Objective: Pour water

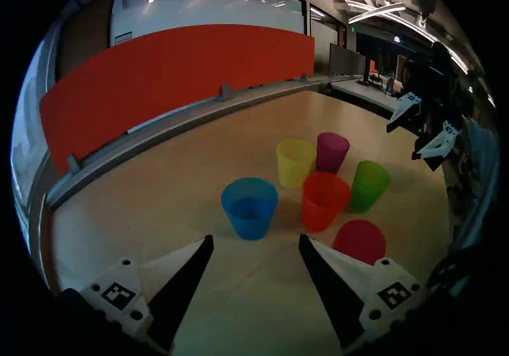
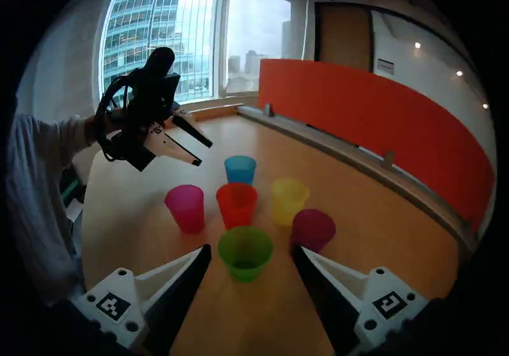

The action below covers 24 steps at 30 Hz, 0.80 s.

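Several coloured plastic cups stand upright in a cluster on the wooden table (image 1: 159, 197). My left gripper (image 1: 254, 237) is open, with the blue cup (image 1: 249, 208) just ahead of its fingertips. Behind the blue cup are the orange-red cup (image 1: 324, 200), yellow cup (image 1: 295, 162), purple cup (image 1: 332, 152), green cup (image 1: 369, 185) and pink cup (image 1: 359, 241). My right gripper (image 2: 250, 249) is open, and the green cup (image 2: 245, 252) stands just beyond its tips. The left gripper (image 2: 203, 153), held in a hand, hovers above the table behind the blue cup (image 2: 240, 169). Whether any cup holds water I cannot tell.
An orange partition (image 1: 178, 69) on a grey rail runs along the table's far edge. Large windows (image 2: 165, 37) lie past the table end. A person's white sleeve (image 2: 38, 184) is at the left. The right gripper (image 1: 402, 142) hangs over the table's far right edge.
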Each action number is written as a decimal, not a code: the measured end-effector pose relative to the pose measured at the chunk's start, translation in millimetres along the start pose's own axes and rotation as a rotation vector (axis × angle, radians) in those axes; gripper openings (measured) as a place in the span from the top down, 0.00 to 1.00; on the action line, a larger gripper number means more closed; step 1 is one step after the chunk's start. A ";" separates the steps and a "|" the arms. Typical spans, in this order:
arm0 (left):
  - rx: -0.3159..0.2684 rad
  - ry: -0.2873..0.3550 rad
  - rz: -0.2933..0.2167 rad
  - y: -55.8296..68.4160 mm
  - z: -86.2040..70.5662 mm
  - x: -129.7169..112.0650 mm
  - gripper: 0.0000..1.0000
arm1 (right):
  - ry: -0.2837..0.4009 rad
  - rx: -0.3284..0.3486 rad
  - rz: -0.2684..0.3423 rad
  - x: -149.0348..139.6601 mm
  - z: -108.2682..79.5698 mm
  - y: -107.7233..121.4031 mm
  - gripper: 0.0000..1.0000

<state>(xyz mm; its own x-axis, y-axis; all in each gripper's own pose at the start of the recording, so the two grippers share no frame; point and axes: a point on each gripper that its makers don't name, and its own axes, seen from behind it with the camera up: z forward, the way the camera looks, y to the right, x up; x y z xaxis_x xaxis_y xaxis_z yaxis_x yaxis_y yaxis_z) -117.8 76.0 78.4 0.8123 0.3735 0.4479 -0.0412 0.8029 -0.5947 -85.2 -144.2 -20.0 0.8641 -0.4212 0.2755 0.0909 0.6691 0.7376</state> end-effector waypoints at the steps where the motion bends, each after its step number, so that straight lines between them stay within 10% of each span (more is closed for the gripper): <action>1: -0.002 -0.007 -0.001 -0.8 2.7 -1.1 0.00 | -0.004 0.000 -0.001 -2.3 1.9 0.2 0.01; 24: -0.044 -0.092 0.001 -5.5 57.8 -9.6 0.00 | -0.062 0.024 -0.021 -28.8 35.0 -4.3 0.01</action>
<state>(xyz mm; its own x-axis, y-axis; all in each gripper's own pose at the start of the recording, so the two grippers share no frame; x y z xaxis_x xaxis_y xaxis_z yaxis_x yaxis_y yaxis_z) -159.0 94.8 116.0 0.7555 0.4173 0.5051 -0.0150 0.7818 -0.6234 -127.9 -156.3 -9.6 0.8300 -0.4722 0.2968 0.0960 0.6452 0.7580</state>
